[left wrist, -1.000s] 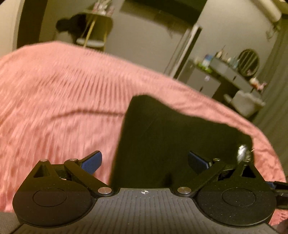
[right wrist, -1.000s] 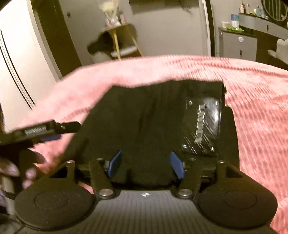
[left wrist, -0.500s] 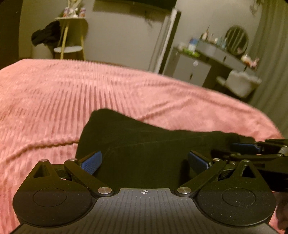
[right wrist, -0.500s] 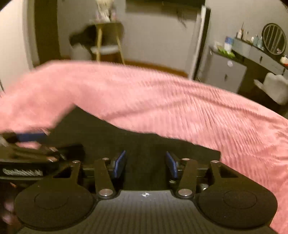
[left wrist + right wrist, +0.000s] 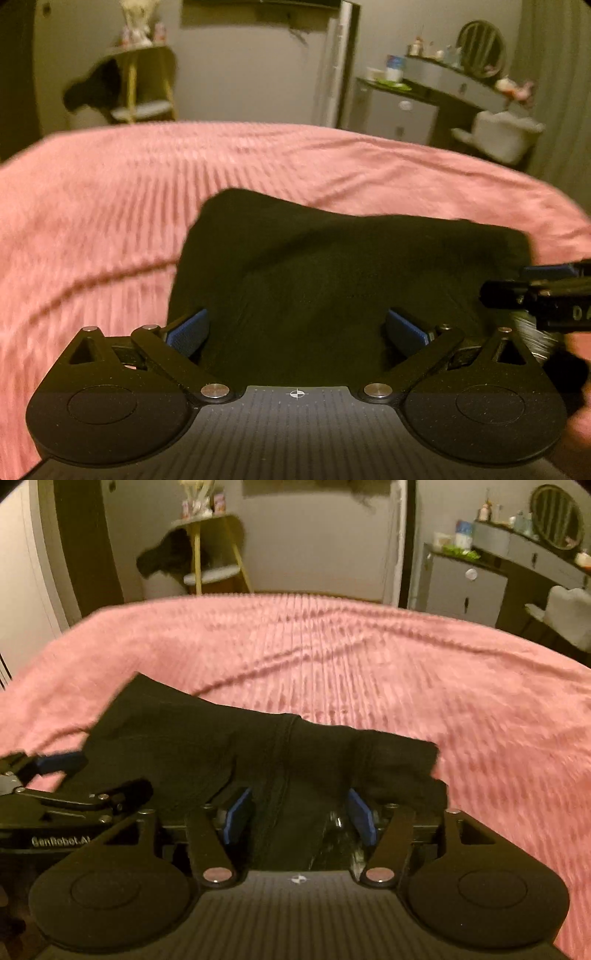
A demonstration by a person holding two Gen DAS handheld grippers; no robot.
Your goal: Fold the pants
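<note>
1. Working surface: one pink ribbed bedspread (image 5: 110, 206) fills the middle band of both wrist views; its far edge curves across the upper third of each frame, with bare cover to the left of the garment in the left wrist view and to the right and above it in the right wrist view.
2. Task object: one pair of black pants (image 5: 332, 273), bunched and folded, lies on the bedspread in the lower centre of each frame; a stitched seam runs down its middle in the right wrist view (image 5: 280, 760).
3. Left gripper (image 5: 295, 332): two blue pads spread wide, black cloth lying between them; neither pad presses it. Whether the pads touch the cloth cannot be told.
4. Right gripper (image 5: 299, 816): two blue pads set moderately apart, straddling the seam and a glossy patch of cloth; nothing is pinched.
5. Mutual position: each gripper shows at the other's frame edge, the right one at the right margin (image 5: 546, 291), the left one at the lower left (image 5: 55, 775), both just beside the garment.
6. Background, upper frame: one yellow-legged stand (image 5: 214, 554), one grey dresser (image 5: 480, 579), one oval mirror (image 5: 557, 517).
</note>
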